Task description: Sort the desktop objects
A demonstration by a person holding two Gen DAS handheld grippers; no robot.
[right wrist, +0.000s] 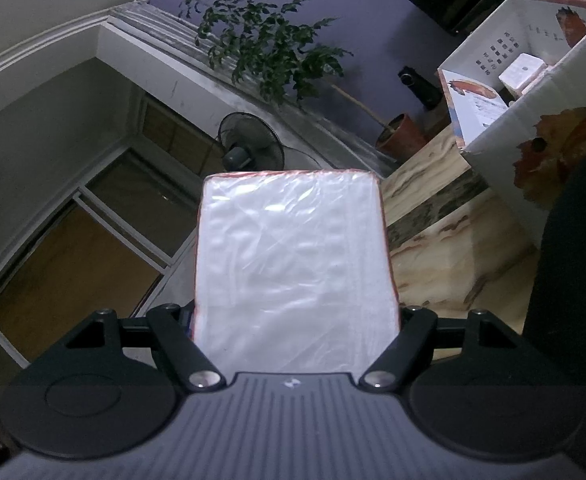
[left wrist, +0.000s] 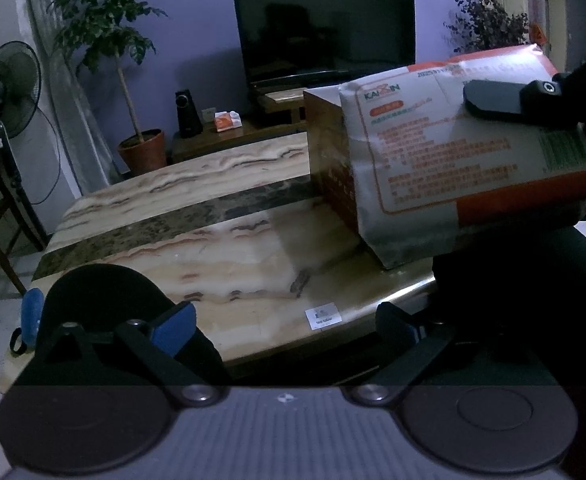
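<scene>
A white and orange tissue pack hangs tilted over the near right corner of the marble table. My right gripper is shut on it, and the pack's white plastic face fills the space between the fingers. In the left wrist view one black finger of that gripper lies across the pack's top; the other is hidden. An open printed cardboard box stands on the table beyond the pack, with small white items inside. My left gripper is open over the table's near edge, nothing between its blue pads.
A black round object and a blue item lie at the table's near left corner. A small white label sticks to the near edge. Behind the table are a TV, a potted plant and a fan.
</scene>
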